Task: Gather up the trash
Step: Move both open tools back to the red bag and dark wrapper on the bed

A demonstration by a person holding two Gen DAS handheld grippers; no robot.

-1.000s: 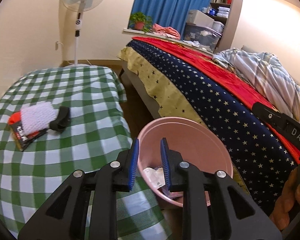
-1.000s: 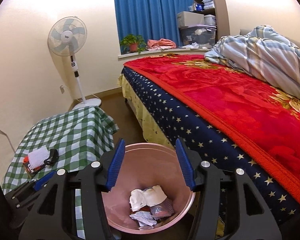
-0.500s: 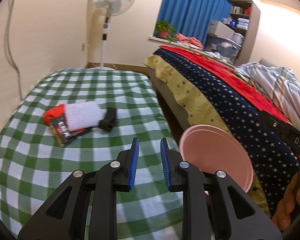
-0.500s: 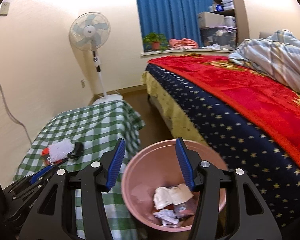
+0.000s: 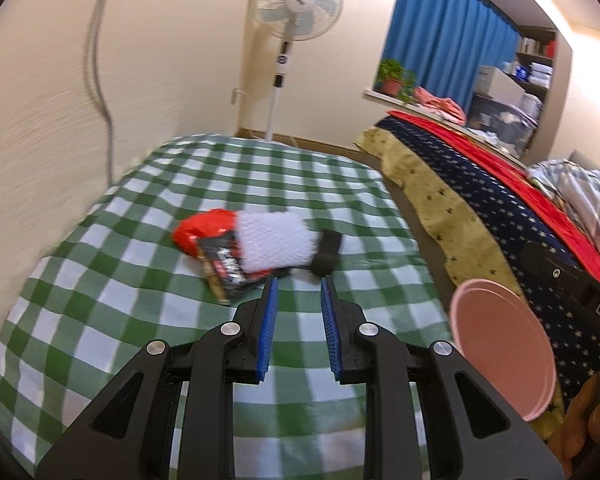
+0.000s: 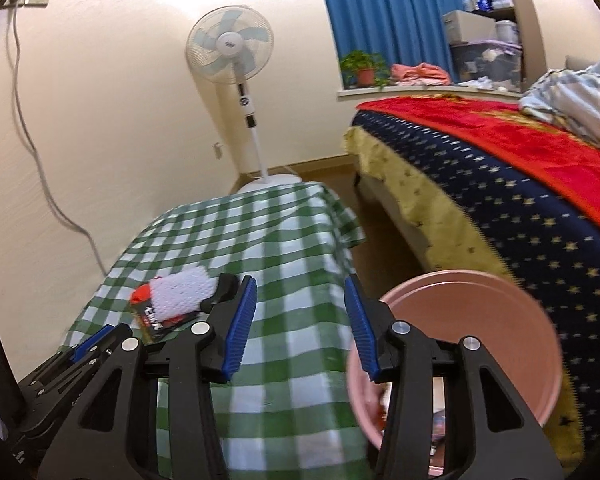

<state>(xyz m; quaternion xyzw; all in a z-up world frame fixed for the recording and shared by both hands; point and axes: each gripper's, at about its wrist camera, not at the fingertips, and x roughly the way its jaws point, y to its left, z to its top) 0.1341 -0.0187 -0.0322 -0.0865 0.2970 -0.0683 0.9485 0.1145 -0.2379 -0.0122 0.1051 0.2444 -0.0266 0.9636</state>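
Through the left wrist camera, my left hand-held gripper [image 5: 296, 286] hangs over the green-checked surface [image 5: 148, 320] with a narrow gap between its blue pads, grasping nothing. Just beyond the fingertips lies the trash pile [image 5: 256, 248]: a white foam net [image 5: 276, 240] on top of a red wrapper [image 5: 198, 230] and a dark printed packet [image 5: 226, 270], with a small black piece [image 5: 328, 254] touching the net's right end. The pink bin [image 5: 500, 352] stands off the surface's right edge, between it and the bed [image 5: 480, 216]. A standing fan [image 5: 296, 4] rises at the wall behind.

Through the right wrist camera, my right hand-held gripper [image 6: 300, 290] is spread wide and holds nothing. Its left finger sits just in front of the trash pile [image 6: 176, 300] on the surface [image 6: 284, 240]. Its right finger overlaps the pink bin [image 6: 480, 320], where some scraps show low inside, too hidden to name. My left hand-held gripper [image 6: 88, 346] shows at the lower left.
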